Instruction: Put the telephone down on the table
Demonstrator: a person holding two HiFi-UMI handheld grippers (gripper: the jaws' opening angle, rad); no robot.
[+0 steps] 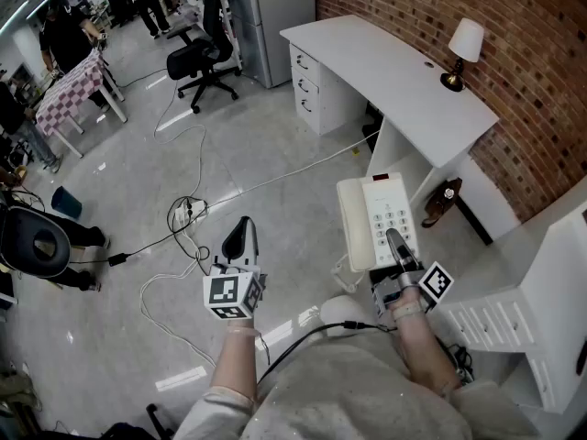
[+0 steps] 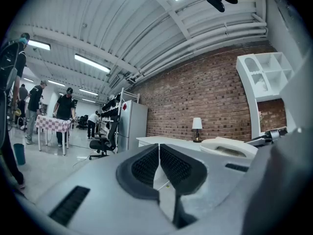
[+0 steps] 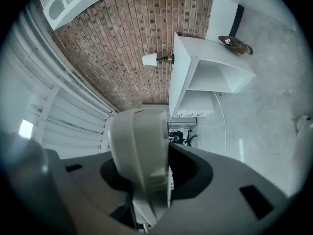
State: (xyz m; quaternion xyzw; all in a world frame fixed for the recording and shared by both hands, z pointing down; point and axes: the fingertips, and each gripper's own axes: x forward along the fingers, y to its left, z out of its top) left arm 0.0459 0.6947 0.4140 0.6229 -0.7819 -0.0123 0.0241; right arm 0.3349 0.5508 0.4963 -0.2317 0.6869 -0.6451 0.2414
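A cream telephone (image 1: 376, 222) with a keypad hangs in the air above the floor, short of the white table (image 1: 390, 67). My right gripper (image 1: 394, 246) is shut on its near edge; in the right gripper view the telephone (image 3: 139, 151) fills the space between the jaws. My left gripper (image 1: 240, 238) is held out over the floor to the left, shut with nothing in it; its two ribbed pads (image 2: 146, 168) meet in the left gripper view. From there the telephone (image 2: 229, 147) shows at the right, with the table (image 2: 164, 141) beyond.
A small lamp (image 1: 461, 51) stands at the table's far right end against the brick wall. White drawers (image 1: 307, 85) sit under its left end. A white shelf unit (image 1: 550, 310) stands at my right. Cables (image 1: 188, 218) lie on the floor; an office chair (image 1: 202, 62) stands farther off.
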